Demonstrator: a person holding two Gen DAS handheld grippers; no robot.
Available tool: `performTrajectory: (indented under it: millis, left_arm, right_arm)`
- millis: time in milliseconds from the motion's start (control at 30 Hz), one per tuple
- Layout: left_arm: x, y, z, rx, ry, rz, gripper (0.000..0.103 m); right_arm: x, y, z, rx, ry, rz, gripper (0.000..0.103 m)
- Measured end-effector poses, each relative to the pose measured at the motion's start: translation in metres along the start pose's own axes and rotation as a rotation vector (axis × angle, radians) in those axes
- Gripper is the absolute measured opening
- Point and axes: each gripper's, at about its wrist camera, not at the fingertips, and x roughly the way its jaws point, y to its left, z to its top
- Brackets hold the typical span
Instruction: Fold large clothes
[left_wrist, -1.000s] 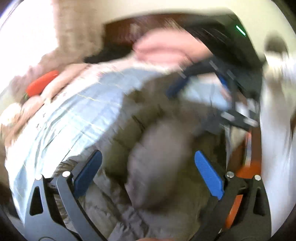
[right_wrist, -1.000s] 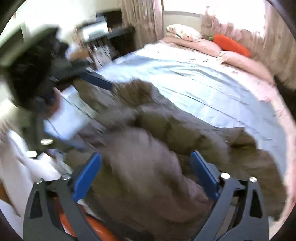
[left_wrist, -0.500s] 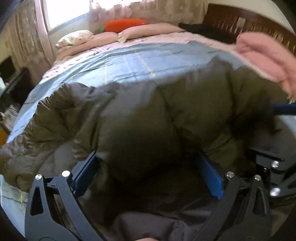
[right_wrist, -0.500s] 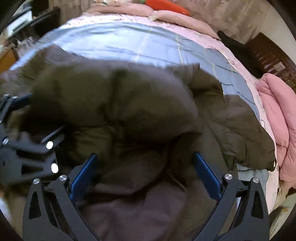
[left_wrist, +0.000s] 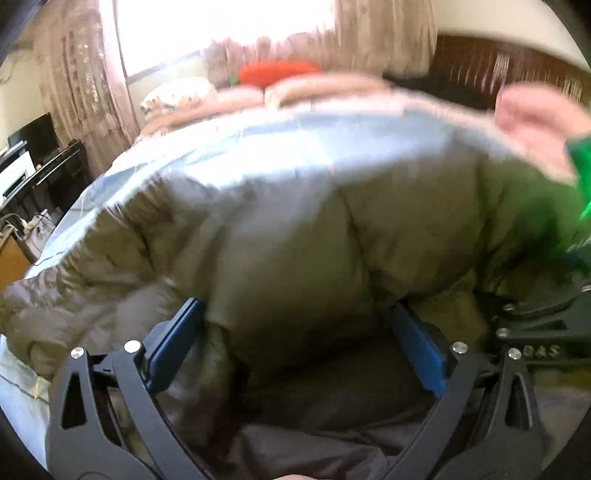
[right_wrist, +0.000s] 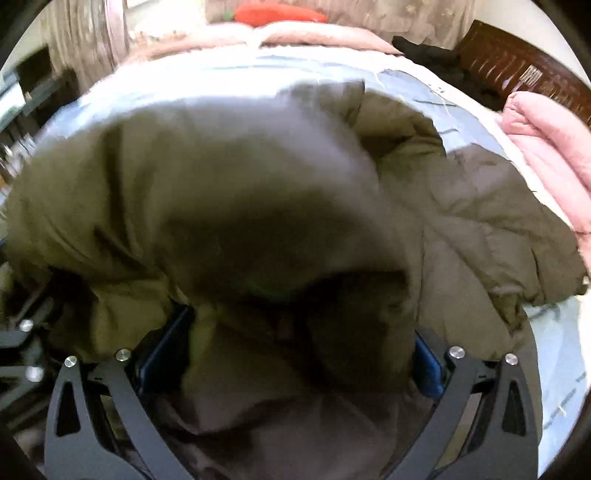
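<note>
An olive puffy jacket (left_wrist: 295, 240) lies bunched on a bed with a light blue sheet (left_wrist: 295, 147). My left gripper (left_wrist: 299, 354) is open, its blue pads (left_wrist: 173, 354) wide apart, and a thick fold of the jacket bulges between and over them. In the right wrist view the same jacket (right_wrist: 240, 184) fills most of the frame, one sleeve spread to the right. My right gripper (right_wrist: 295, 365) is also open, with jacket bulk between its fingers. Each gripper shows at the edge of the other's view: the right gripper (left_wrist: 535, 332), the left gripper (right_wrist: 22, 347).
A folded pink blanket (right_wrist: 546, 147) lies at the bed's right side. An orange carrot-shaped pillow (right_wrist: 280, 13) and pink pillows sit at the far end. A dark wooden headboard (right_wrist: 517, 62) and a black garment (right_wrist: 428, 55) are far right. A dark desk (left_wrist: 37, 162) stands left.
Both views swung fast over the bed and now look along it toward the window. The jacket has bunched higher over both pairs of pads. The finger spacing looks unchanged.
</note>
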Motion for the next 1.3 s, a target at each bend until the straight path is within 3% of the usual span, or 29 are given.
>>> performTrajectory:
  millis: [167, 267, 433, 533, 633, 833, 967, 1133, 1233, 1300]
  left_arm:
    - [0.012, 0.036, 0.024, -0.132, 0.047, -0.046, 0.101]
    - [0.03, 0.023, 0.026, -0.073, 0.059, -0.007, 0.101]
    - [0.056, 0.012, 0.047, -0.03, 0.029, 0.108, 0.101]
    - [0.085, 0.025, 0.07, -0.084, 0.024, 0.104, 0.101]
    - [0.12, 0.04, 0.089, -0.149, 0.025, 0.089, 0.101]
    - [0.172, 0.049, 0.098, -0.234, 0.028, 0.071, 0.101]
    - [0.181, 0.052, 0.096, -0.26, 0.02, 0.049, 0.101]
    - [0.18, 0.051, 0.096, -0.251, 0.026, 0.055, 0.101]
    - [0.168, 0.058, 0.107, -0.261, 0.123, 0.031, 0.101]
    - [0.127, 0.067, 0.107, -0.356, 0.106, 0.0, 0.101]
  right_arm:
    - [-0.003, -0.005, 0.024, -0.03, -0.027, 0.026, 0.102]
    - [0.025, -0.001, 0.045, -0.073, 0.012, -0.023, 0.102]
    - [0.043, 0.028, 0.078, -0.145, -0.078, -0.168, 0.102]
    - [0.066, 0.034, 0.112, -0.175, -0.089, -0.228, 0.102]
    - [0.087, 0.032, 0.137, -0.153, -0.113, -0.226, 0.102]
    - [0.116, 0.037, 0.141, -0.18, -0.249, -0.253, 0.102]
    - [0.125, 0.022, 0.144, -0.112, -0.23, -0.169, 0.102]
    - [0.122, 0.029, 0.14, -0.124, -0.234, -0.188, 0.102]
    - [0.111, 0.022, 0.149, -0.095, -0.124, -0.164, 0.102]
    - [0.082, 0.004, 0.141, 0.035, -0.083, -0.117, 0.102]
